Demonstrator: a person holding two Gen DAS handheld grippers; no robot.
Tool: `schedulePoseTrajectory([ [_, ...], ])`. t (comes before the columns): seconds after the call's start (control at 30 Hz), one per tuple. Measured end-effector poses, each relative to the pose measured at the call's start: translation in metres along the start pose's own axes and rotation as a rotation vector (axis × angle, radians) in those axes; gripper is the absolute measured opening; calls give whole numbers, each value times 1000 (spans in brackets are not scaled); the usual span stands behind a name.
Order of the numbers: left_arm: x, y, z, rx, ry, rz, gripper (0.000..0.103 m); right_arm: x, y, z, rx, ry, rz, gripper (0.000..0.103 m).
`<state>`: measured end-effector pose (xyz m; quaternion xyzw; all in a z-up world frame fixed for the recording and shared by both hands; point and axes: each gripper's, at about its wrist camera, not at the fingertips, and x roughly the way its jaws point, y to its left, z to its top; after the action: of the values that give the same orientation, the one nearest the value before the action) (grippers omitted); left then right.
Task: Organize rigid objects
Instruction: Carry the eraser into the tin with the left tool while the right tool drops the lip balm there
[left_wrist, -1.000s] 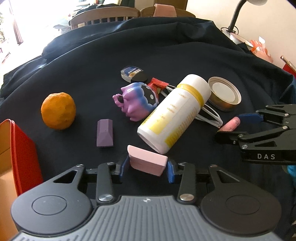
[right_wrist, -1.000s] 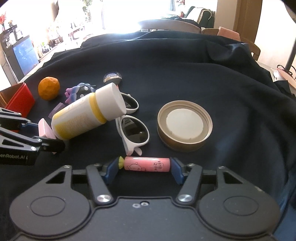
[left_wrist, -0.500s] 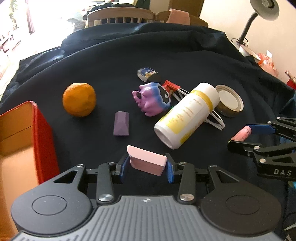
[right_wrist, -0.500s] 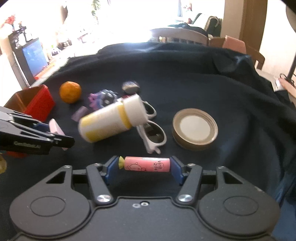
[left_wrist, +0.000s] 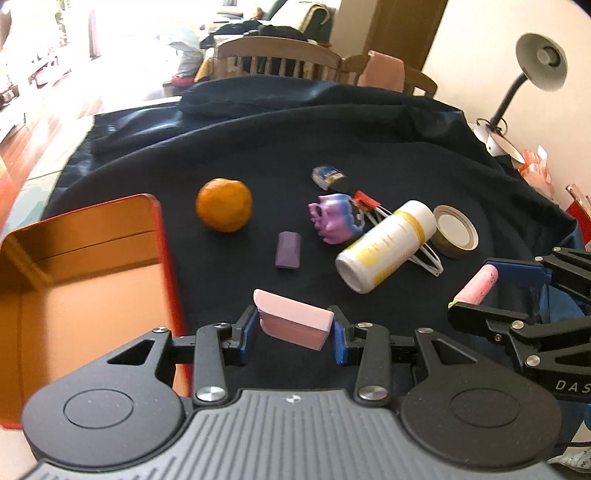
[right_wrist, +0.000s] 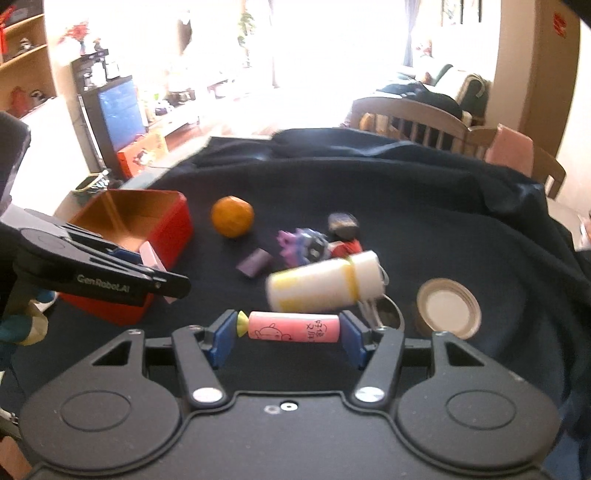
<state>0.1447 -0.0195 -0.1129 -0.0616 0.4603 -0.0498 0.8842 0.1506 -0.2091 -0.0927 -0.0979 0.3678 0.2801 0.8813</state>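
Note:
My left gripper (left_wrist: 293, 334) is shut on a pink block (left_wrist: 293, 323) and holds it above the dark cloth, just right of the open red tin box (left_wrist: 74, 280). My right gripper (right_wrist: 288, 334) is shut on a pink cylinder with a drawing on it (right_wrist: 293, 326), raised above the table. In the right wrist view the left gripper (right_wrist: 162, 275) with the pink block (right_wrist: 151, 258) is at the red box (right_wrist: 159, 221). In the left wrist view the right gripper (left_wrist: 491, 291) holds the cylinder (left_wrist: 476, 286) at the right.
On the dark cloth lie an orange (left_wrist: 224, 205), a purple block (left_wrist: 288, 249), a purple toy (left_wrist: 334, 223), a white and yellow bottle (left_wrist: 386, 245), white sunglasses (left_wrist: 428, 258), a gold lid (left_wrist: 455, 230) and a small dark case (left_wrist: 328, 175). Chairs stand behind the table; a lamp (left_wrist: 541, 66) stands at the far right.
Both grippers have risen and pulled back with their objects still held. The left one has moved left, so the red box now fills more of its view.

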Motion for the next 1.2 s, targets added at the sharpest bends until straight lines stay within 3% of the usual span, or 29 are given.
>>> schedulePoseTrajectory([
  [0.67,-72,113,-15,-165,-72,91,39,24,111,39,-169,-28,109,59],
  [0.93,-68,156,-11,-179,-44,132,39,43,143,52,-185,-11,130,59],
  [1.2,-43,173,0,-155,-6,140,39,78,175,63,-233,15,123,59],
])
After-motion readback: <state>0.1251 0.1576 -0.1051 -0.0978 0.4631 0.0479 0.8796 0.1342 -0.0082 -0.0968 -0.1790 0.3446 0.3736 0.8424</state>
